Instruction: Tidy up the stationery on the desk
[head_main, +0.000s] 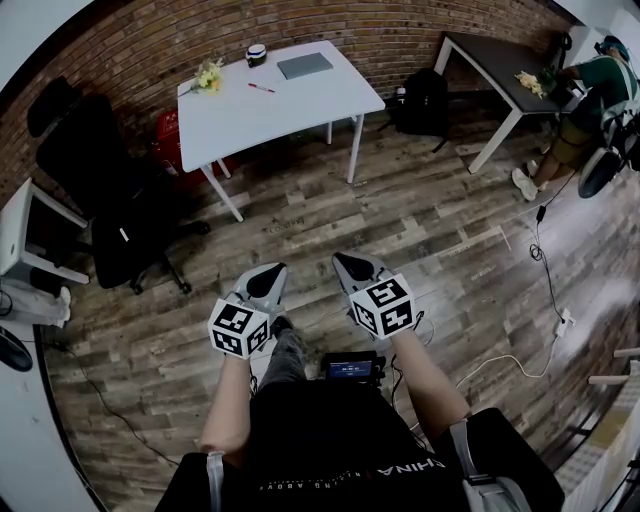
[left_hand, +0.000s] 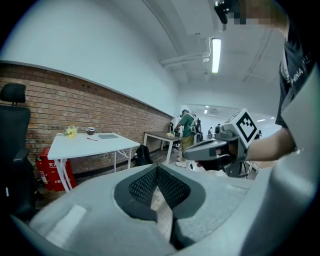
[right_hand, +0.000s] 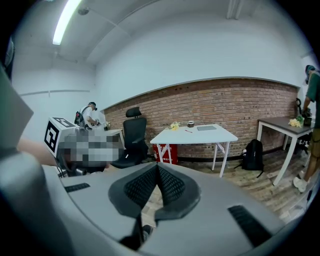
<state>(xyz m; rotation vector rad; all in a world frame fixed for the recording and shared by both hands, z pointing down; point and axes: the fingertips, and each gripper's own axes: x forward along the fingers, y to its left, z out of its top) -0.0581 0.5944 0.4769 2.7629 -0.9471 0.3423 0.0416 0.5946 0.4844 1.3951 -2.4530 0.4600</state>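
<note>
Left claw (head_main: 270, 273) and right claw (head_main: 348, 262) side by side, both closed, empty, angled slightly downward

Head view steeply down; gripper views toward shared distant desk (head_main: 290, 110)

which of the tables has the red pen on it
The white table straight ahead by the brick wall: the red pen lies on it, near the yellow flowers. The dark table on the right shows no pen.
</note>
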